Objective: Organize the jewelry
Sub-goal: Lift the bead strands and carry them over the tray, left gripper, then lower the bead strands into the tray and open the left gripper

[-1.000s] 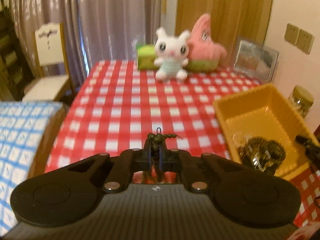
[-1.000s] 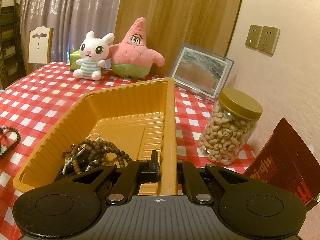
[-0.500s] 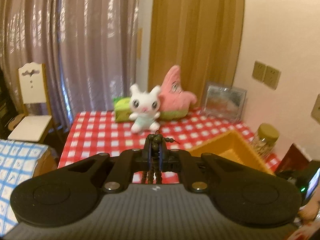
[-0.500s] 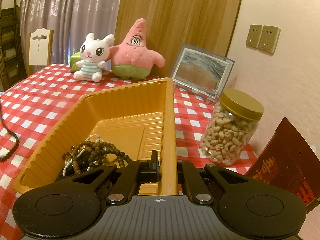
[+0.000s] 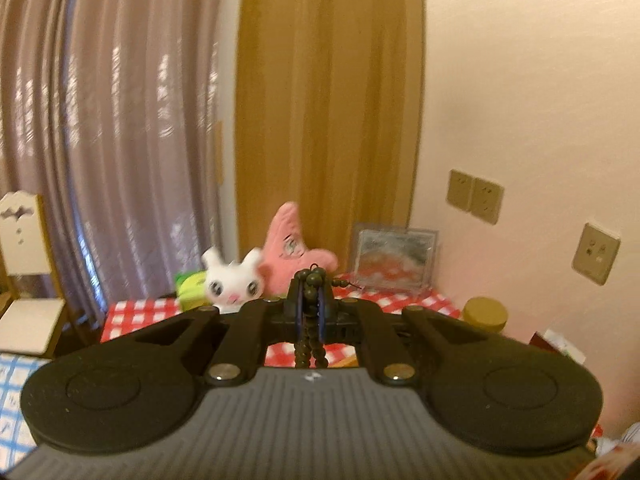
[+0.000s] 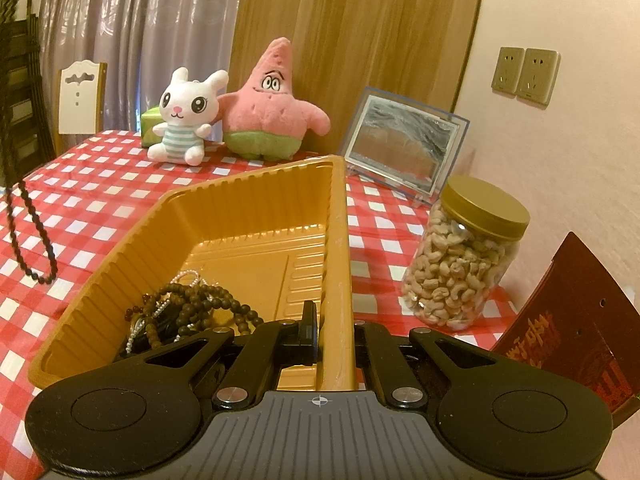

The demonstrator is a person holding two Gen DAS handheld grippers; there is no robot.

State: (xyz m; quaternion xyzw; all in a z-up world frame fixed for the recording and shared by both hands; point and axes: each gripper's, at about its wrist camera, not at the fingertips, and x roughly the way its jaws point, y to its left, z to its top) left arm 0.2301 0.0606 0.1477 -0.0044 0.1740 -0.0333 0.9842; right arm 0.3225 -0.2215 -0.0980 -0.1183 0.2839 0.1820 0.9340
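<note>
Table (image 6: 100,184) wearing a red and white checked cloth, bearing everything listed below.

Tray (image 6: 224,216), yellow plastic with ribbed walls, sitting on the cloth in front of the right gripper (image 6: 320,334). That gripper is clamping the tray's near right wall, one finger inside the wall and one outside.

Toys: a pink star plush (image 6: 272,108) and a white rabbit plush (image 6: 184,120), sitting side by side at the far edge of the table, with a green box (image 6: 150,124) partly showing behind the rabbit.

Picture frame (image 6: 404,144), leaning near the wall, right of the star.

Jar (image 6: 460,264) of cashews with a gold lid, standing just right of the tray, and a dark red booklet (image 6: 568,320) propped beside it.

Jewelry heap (image 6: 188,308): brown bead strings and a pale pearl strand, lying tangled in the tray's near left corner.

Bead string (image 5: 310,320), dark, hanging pinched in the closed left gripper (image 5: 310,300); in the right wrist view its loop (image 6: 30,232) is dangling above the cloth, left of the tray and outside it.
</note>
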